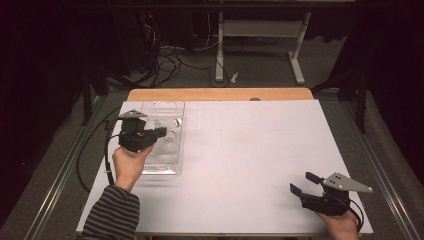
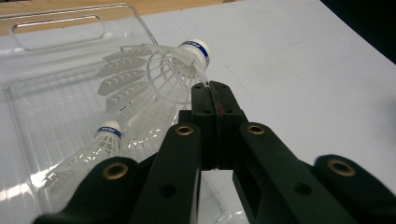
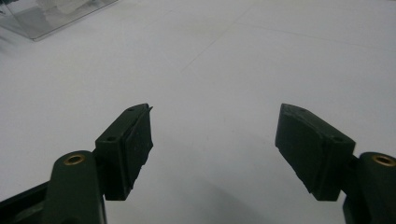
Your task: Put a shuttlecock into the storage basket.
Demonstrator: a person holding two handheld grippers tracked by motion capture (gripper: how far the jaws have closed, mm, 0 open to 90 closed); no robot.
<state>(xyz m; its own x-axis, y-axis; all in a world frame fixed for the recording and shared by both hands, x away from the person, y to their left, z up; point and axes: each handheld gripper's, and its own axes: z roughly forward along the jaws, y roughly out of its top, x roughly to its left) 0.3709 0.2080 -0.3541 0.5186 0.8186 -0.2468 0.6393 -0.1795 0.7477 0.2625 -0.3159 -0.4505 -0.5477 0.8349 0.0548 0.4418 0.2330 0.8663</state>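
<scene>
Shuttlecock [image 2: 159, 70], white plastic with a lattice skirt and a rounded white cork banded in blue, is hanging pinched by a thin strip of its skirt just below the cork, between the fully closed jaws of the left gripper [image 2: 215, 88]. Its long axis is lying roughly level and crosswise to the jaws, cork toward the open white table [image 1: 250, 160], skirt flaring back over the clear tray [image 2: 28, 84]. That tray, a rigid see-through plastic box with a cut-out handle slot at its far end and a fine grid pattern on its floor, is sitting along the table's left edge, nearer the far-left corner. A second shuttlecock [image 2: 88, 154] of the same make is lying on its side inside the tray, cork pointing up and toward the held one's skirt; whether the two skirts are touching cannot be told. The left hand [image 1: 129, 167] is holding its gripper above the tray's near half in the high view. The right gripper [image 1: 306, 184] is resting near the table's near-right corner, jaws spread wide with nothing between them, well apart from the tray. Judgement: the grip is slight, on flexible plastic ribs only, so any carry toward the table's middle is calling for a steady hand; the left is far the nearer
</scene>
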